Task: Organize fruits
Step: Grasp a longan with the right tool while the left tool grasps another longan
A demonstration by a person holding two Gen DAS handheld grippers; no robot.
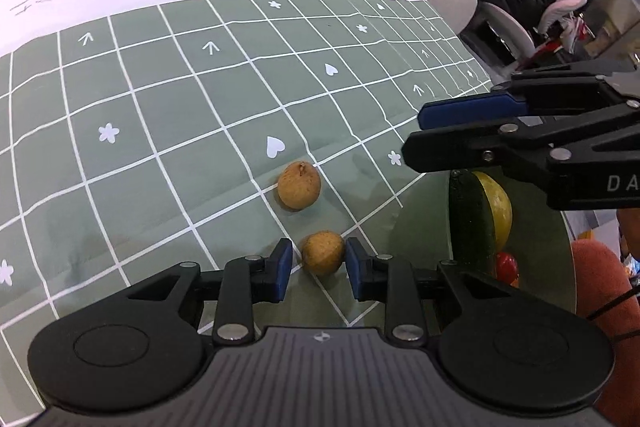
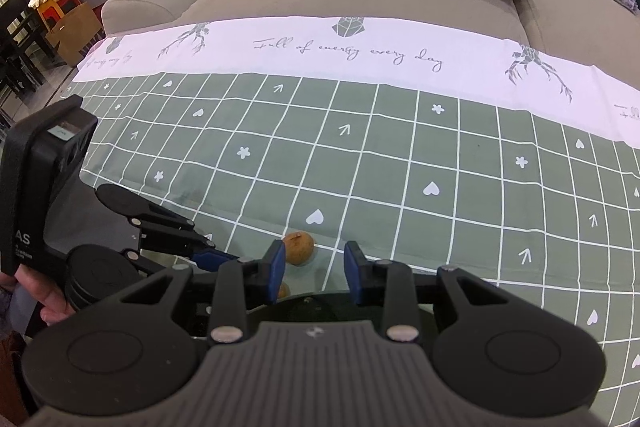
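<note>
Where white borders green, tablecloth (image 2: 360,155) reads "Full of energy every day".

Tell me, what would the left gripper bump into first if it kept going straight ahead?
Most likely the near brown fruit, which already sits between the left gripper's blue pads. Straight beyond it is the green cloth. The other brown fruit lies farther on, though depth is hard to judge.

Even indoor light, soft shadows, strong fisheye bending at edges.
</note>
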